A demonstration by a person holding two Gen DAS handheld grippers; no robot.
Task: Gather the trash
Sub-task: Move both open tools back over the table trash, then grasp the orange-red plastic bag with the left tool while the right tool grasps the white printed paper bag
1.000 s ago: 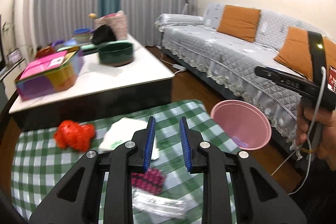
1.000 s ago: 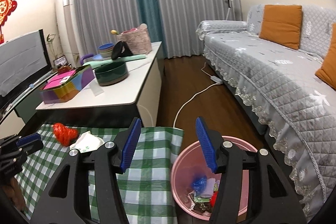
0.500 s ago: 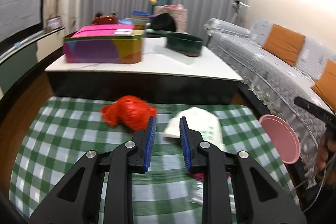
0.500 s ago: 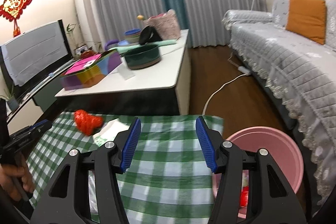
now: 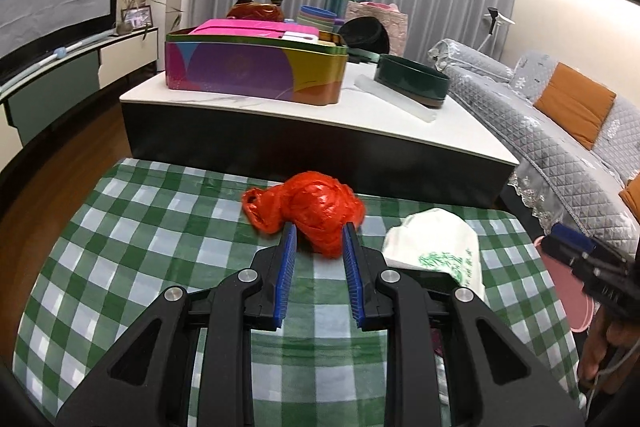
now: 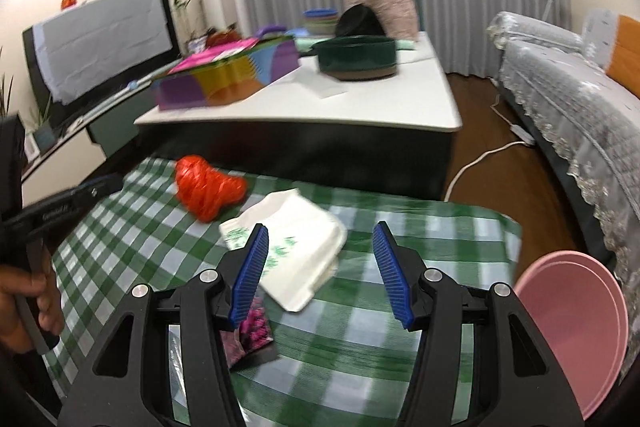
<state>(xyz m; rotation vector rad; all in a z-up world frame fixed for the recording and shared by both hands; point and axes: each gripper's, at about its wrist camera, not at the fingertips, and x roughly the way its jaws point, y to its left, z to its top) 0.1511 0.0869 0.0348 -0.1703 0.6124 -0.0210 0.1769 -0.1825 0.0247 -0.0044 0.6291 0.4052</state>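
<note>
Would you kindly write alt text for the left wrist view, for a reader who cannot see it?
The left gripper, jaws slightly apart, points at a crumpled red plastic bag on a green checked cloth. A white bag lies to its right; the other handheld gripper and a pink bin show at the right edge.

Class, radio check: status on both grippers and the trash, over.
Left gripper open, lined up on red bag. Right gripper open, empty, over white bag. Pink bin at right; nothing blocking.
</note>
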